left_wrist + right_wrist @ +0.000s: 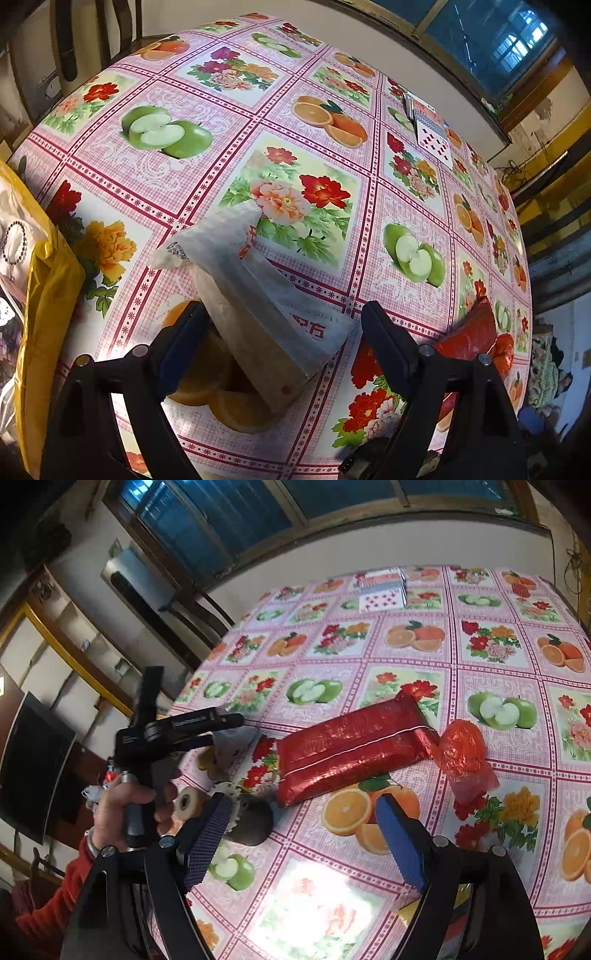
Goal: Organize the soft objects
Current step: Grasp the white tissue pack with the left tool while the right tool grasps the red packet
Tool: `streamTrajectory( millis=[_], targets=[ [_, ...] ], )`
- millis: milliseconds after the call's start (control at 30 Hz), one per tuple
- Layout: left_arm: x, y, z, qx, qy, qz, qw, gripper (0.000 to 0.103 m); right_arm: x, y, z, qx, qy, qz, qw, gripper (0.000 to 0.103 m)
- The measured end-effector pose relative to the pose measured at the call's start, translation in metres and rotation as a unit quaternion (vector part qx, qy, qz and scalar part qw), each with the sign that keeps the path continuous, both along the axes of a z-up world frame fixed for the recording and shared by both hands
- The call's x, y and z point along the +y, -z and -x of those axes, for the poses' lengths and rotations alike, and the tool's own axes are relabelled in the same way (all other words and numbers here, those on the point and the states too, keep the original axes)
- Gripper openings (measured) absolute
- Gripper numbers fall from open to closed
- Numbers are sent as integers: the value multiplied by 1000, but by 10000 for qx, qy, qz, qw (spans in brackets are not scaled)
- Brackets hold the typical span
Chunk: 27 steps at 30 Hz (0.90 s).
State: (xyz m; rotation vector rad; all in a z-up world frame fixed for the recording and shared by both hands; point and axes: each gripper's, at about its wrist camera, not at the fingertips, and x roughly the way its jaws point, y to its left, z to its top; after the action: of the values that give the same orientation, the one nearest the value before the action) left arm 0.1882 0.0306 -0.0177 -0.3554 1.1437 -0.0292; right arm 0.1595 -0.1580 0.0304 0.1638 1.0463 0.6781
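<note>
Sorting looks barely begun: both grippers' fingers gape empty, left gripper [280,328] around the white packet [240,280], right gripper [303,830] short of the red packet [351,749] on the desk [480,672].

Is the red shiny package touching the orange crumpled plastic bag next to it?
Touching. In the right wrist view the red shiny package has its twisted end pressed against the orange crumpled plastic bag, with no tablecloth visible between them.

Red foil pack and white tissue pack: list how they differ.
Colour: the red foil pack is shiny crinkled red; the white tissue pack is pale and translucent with red print.
Pose: the red foil pack lies flat on the tablecloth; the white tissue pack is tilted, one end raised.
Position: the white tissue pack sits between the left gripper's open jaws; the red foil pack lies beyond the right gripper, untouched.
Both are soft rectangular packs.
</note>
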Motion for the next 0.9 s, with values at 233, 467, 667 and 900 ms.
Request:
streamTrajectory(
  millis=[233,467,667,900],
  targets=[
    [2,-2,1,-60,359,-317,9988,45,20,37,-38,1094,612,-318,9916,84],
    [8,-1,12,-54,528,-211,9984,39,50,58,-72,1335,1079,364,9845,85],
    [16,0,31,-110,525,-72,9985,39,98,60,-109,1099,447,824,9895,89],
    [23,0,40,-155,576,21,9982,39,145,65,-99,630,-198,2457,9671,88]
  ],
)
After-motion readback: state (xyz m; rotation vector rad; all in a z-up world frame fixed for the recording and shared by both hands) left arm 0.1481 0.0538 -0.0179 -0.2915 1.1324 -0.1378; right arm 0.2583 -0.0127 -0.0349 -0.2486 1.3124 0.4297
